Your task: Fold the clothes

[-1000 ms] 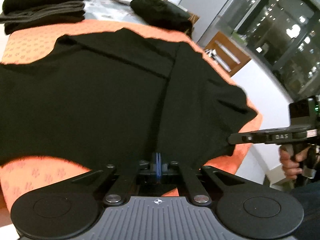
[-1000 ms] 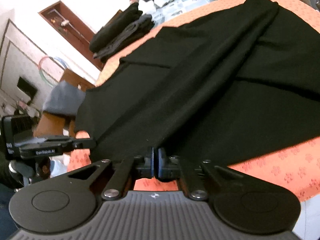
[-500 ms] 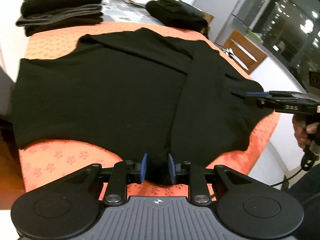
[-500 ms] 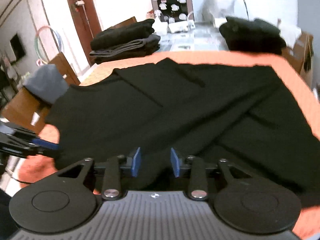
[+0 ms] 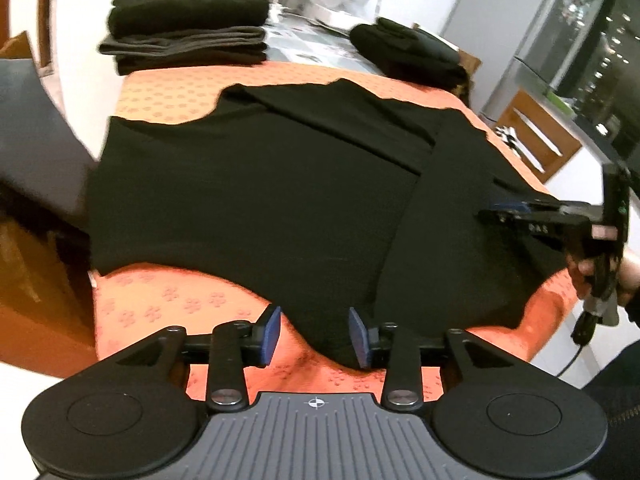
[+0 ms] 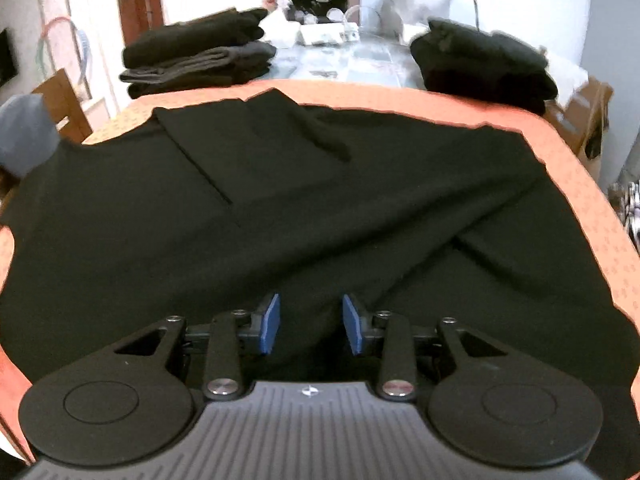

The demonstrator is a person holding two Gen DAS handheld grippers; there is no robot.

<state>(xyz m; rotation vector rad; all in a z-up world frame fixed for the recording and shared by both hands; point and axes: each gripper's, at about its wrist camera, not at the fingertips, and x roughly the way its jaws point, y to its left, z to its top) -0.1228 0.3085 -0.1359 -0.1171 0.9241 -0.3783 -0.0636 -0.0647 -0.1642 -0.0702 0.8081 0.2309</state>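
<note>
Lying flat: black garment (image 5: 248, 200) | orange cloth (image 5: 168, 304) | both tongs parted

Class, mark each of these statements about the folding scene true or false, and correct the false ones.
1. The left gripper is clamped shut on the black garment. False: its jaws stand open.
2. The right gripper is open. True.
3. The garment lies on an orange cloth. True.
4. The folded stack behind is white. False: it is black and dark grey.
</note>
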